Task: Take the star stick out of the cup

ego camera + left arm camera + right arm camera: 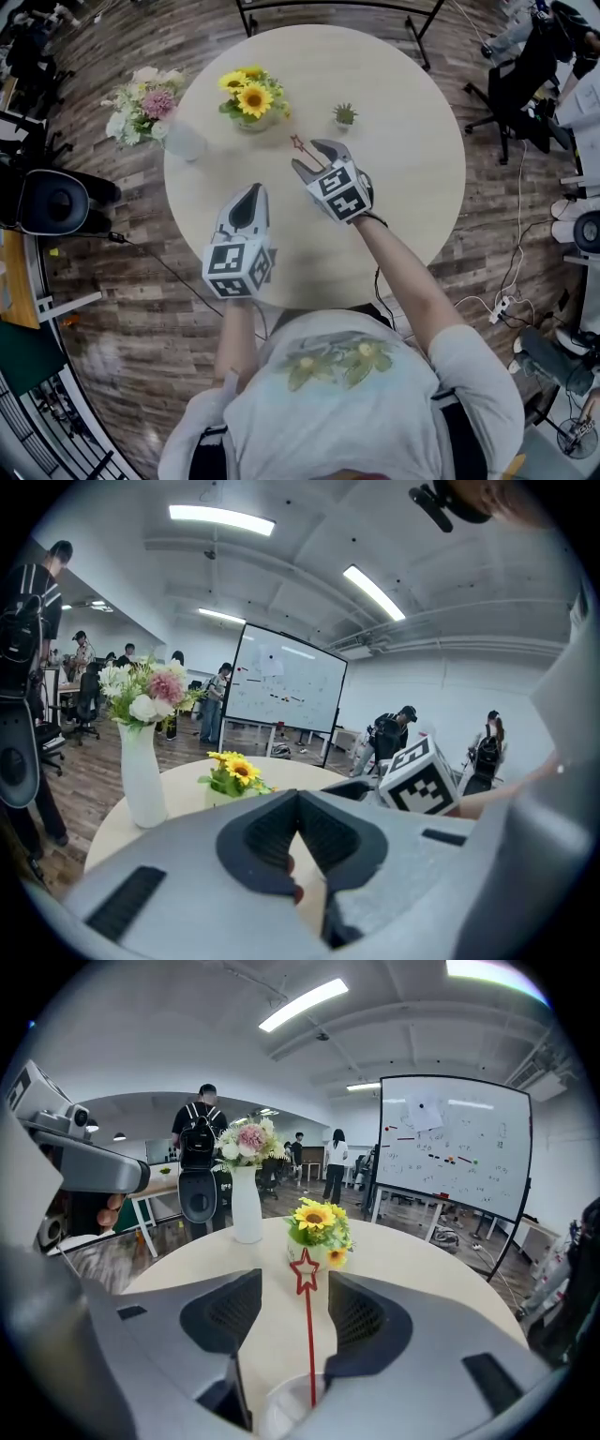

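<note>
Your right gripper (293, 1279) is released, its jaws spread wide. The star stick (310, 1335) stands upright in the gap between them and appears to touch neither pad. The stick rises out of the white cup (286, 1415), which sits low between the roots of the jaws at the bottom centre of the right gripper view. In the head view the right gripper (314, 157) sits near the middle of the frame. Only the red star (298, 143) shows there, just past the jaw tips, because the gripper body covers the cup.

Your left gripper (298, 797) is clenched, with its pads meeting at the tips and nothing seen between them. In the head view it hangs lower and to the left (251, 194), over the near part of the round table (403, 187) and apart from the stick.

Straight beyond the star stands the sunflower pot (319, 1222), in line with the right jaws. It sits upper centre in the head view (253, 101). A small green plant (344, 115) stands to its right. The white vase (247, 1204) of pale flowers stands at the table's edge, upper left in the head view (183, 142). A whiteboard (455, 1143) fills the right of the right gripper view, and a person with a backpack (200, 1133) stands at its left, behind a black speaker (197, 1194).
</note>
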`<state>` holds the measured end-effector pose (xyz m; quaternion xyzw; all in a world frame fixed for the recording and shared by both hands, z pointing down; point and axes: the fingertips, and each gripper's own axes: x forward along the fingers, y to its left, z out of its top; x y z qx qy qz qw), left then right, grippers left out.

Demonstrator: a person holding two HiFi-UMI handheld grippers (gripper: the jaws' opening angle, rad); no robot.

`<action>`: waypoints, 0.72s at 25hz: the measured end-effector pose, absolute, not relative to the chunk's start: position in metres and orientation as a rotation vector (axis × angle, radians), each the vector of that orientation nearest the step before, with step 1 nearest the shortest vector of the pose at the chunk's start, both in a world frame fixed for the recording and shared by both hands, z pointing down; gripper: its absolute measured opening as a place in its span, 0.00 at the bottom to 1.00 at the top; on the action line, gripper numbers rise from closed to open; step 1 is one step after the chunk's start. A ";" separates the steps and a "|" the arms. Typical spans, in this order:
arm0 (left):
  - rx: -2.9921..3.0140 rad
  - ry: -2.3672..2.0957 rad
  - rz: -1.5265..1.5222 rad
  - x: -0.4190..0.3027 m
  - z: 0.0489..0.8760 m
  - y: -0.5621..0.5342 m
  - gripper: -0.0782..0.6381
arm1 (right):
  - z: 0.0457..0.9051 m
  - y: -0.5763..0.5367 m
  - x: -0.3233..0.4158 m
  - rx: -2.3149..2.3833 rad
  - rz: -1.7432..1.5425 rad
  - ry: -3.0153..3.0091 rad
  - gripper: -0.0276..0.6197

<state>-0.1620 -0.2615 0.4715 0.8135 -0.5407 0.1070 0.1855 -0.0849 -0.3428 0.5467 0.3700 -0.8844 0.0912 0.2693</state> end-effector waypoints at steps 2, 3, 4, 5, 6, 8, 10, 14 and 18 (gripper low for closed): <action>2.287 -1.523 0.301 -0.163 0.473 -0.261 0.11 | 0.552 -0.345 -0.085 0.996 0.244 -2.366 0.40; 2.285 -1.522 0.301 -0.164 0.474 -0.262 0.11 | 0.555 -0.346 -0.086 0.995 0.248 -2.357 0.40; 2.282 -1.522 0.301 -0.165 0.476 -0.262 0.11 | 0.558 -0.348 -0.086 0.994 0.251 -2.348 0.40; 2.280 -1.521 0.303 -0.165 0.477 -0.263 0.11 | 0.562 -0.349 -0.085 0.993 0.250 -2.337 0.40; 2.277 -1.521 0.304 -0.166 0.478 -0.263 0.11 | 0.565 -0.351 -0.085 0.992 0.245 -2.327 0.39; 2.274 -1.521 0.306 -0.167 0.480 -0.263 0.11 | 0.569 -0.353 -0.084 0.992 0.238 -2.311 0.37; 2.270 -1.522 0.307 -0.168 0.480 -0.263 0.11 | 0.571 -0.355 -0.083 0.998 0.241 -2.302 0.35; 2.260 -1.521 0.302 -0.168 0.481 -0.262 0.11 | 0.574 -0.359 -0.084 1.003 0.255 -2.290 0.33; 2.257 -1.518 0.305 -0.169 0.485 -0.263 0.11 | 0.575 -0.362 -0.087 1.009 0.235 -2.280 0.27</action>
